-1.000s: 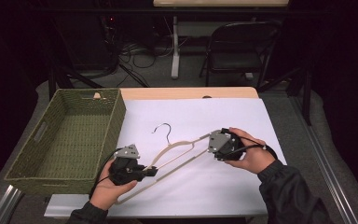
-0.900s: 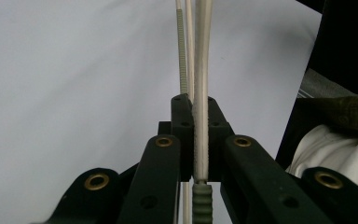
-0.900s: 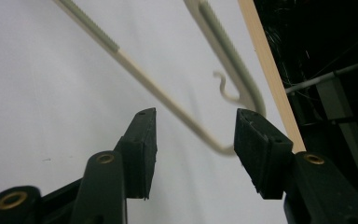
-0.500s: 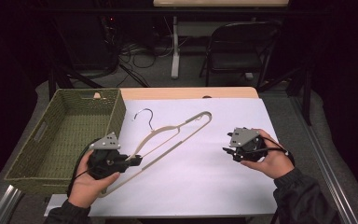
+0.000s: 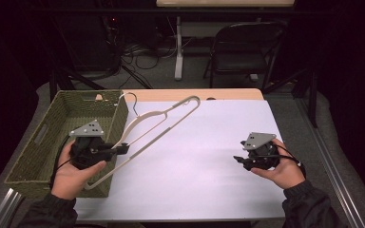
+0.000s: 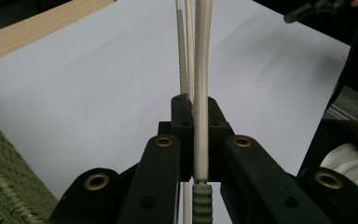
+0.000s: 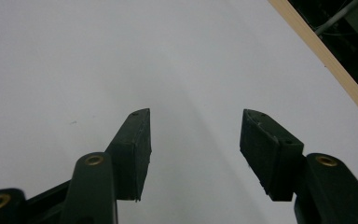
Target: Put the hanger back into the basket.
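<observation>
Past the far edge of your table [image 5: 228,94] stands a black chair [image 5: 241,50]. Cables [image 5: 134,50] lie tangled on the floor [image 5: 161,80] left of it.

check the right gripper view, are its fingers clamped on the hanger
No, the right gripper is open, its fingers apart over the bare white table.

Basket [image 5: 47,137] on worktop [image 5: 209,156] at left edge. Hanger [image 5: 157,126] just right of basket, hook [image 5: 130,100] over its far rim. Left hand-held gripper [image 5: 122,149] at hanger's near end; right hand-held gripper [image 5: 237,160] well apart at right. Chair [image 5: 240,52] behind worktop.
</observation>
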Demonstrator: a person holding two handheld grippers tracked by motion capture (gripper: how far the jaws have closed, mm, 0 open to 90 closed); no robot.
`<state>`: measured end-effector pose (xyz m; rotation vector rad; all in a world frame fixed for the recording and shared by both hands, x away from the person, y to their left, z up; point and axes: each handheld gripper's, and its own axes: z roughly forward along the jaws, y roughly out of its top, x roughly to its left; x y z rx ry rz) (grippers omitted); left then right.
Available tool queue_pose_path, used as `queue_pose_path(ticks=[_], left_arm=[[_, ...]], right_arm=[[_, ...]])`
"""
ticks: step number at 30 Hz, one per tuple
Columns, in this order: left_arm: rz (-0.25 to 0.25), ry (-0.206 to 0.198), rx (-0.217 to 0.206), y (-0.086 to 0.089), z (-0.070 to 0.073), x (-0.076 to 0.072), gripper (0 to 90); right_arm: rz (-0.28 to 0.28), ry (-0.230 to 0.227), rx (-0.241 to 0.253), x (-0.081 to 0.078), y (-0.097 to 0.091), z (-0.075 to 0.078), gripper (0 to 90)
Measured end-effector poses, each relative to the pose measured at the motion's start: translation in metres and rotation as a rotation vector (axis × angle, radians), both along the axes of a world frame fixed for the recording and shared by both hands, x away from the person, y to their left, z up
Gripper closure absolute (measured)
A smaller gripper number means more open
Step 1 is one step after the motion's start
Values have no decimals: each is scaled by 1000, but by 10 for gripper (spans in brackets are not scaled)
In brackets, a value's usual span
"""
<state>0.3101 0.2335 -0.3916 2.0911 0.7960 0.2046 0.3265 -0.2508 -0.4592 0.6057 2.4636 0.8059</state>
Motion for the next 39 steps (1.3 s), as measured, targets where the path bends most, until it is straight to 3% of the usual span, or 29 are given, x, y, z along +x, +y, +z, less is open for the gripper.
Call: queue_pose_path(ticks=[4,8,11,13,15,24,39], left_arm=[[25,-15,-8,16,9,5,871],[55,-23,-2,31,15,8,871],[80,-26,13,44,19,11,870],[91,-30,18,49,20,13,870],[122,-28,23,65,23,16,870],[217,-28,42,112,20,25,870],[256,-21,90,166,6,37,870]], right_arm=[[-52,-4,23,-4,-5,-9,365],[-108,19,104,-4,-12,-22,353],[-143,31,132,-5,-17,-30,346],[-166,26,147,-7,-19,-34,344],[-191,10,157,-9,-21,-39,344],[-223,19,160,-11,-26,-47,344],[-230,24,143,-10,-27,-55,344]])
